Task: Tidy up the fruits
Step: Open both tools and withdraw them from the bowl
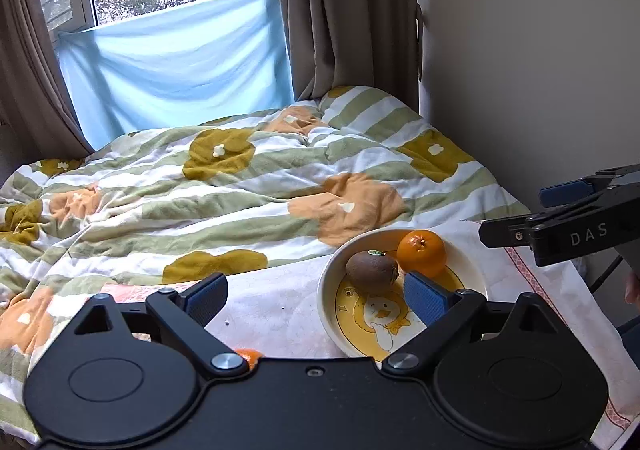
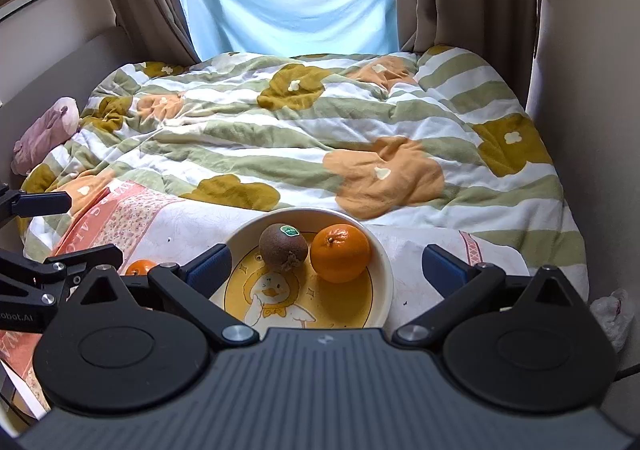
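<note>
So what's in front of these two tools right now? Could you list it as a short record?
surface: white cloth on a bed
bowl: cream, duck picture inside
in bowl: kiwi and orange, side by side
outside bowl: second orange, to its left on the cloth
left gripper: jaws open, empty
right gripper: jaws open, empty, above the bowl

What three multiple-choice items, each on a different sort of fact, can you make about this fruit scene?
1. Where is the kiwi?
A. in the bowl
B. on the quilt
C. in a gripper

2. How many fruits lie in the bowl?
A. one
B. two
C. four

3. How is the right hand-held gripper?
A. shut on an orange
B. shut, empty
C. open

Answers: 1 A, the kiwi sits beside the orange inside the rim; 2 B, only the kiwi and that orange are inside; 3 C, its fingers stand wide apart, holding nothing.
</note>
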Available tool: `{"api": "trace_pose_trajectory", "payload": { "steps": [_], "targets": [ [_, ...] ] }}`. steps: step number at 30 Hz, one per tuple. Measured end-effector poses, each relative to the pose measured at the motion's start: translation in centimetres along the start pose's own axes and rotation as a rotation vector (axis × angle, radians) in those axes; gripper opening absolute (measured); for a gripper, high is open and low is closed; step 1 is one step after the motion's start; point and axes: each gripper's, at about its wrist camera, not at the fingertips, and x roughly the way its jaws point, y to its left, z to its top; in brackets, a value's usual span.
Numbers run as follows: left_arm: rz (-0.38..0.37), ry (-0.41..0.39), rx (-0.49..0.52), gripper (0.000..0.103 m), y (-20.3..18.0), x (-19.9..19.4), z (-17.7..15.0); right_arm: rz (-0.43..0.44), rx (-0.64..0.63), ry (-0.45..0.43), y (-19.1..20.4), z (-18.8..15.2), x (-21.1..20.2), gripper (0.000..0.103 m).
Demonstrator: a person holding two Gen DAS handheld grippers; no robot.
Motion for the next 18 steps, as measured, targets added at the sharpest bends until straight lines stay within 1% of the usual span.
{"api": "trace_pose_trajectory", "payload": {
  "steps": [3,6,10,15,18],
  "targets": [
    [0.013,-0.003,-0.010,0.098,0.3,-1.2,-0.8,-0.011,0.017,0.001,0.5,-1.1,-1.5,0.103],
    [0.009,0.003,-0.032,0.098,0.6,-2.3,-1.9,-0.018,0.049,0.005,1.2,-2.3,-3.1,0.103],
    [0.032,-0.007,-0.048,0.103,1.1,-4.1,-3.7,-0.061,0.094,0.016,2.4,-4.0,-5.3,0.103],
    [0.002,-0.009,-0.050,0.103,2.1,-6.1,-5.8,-0.126,0.163,0.013,3.9,-6.5,-7.8,0.103],
    [-0.026,-0.005,-0.029,0.103,2.4,-6.9,-6.9,-0.156,0.210,0.019,4.5,-8.3,-8.9,0.103]
  ]
}}
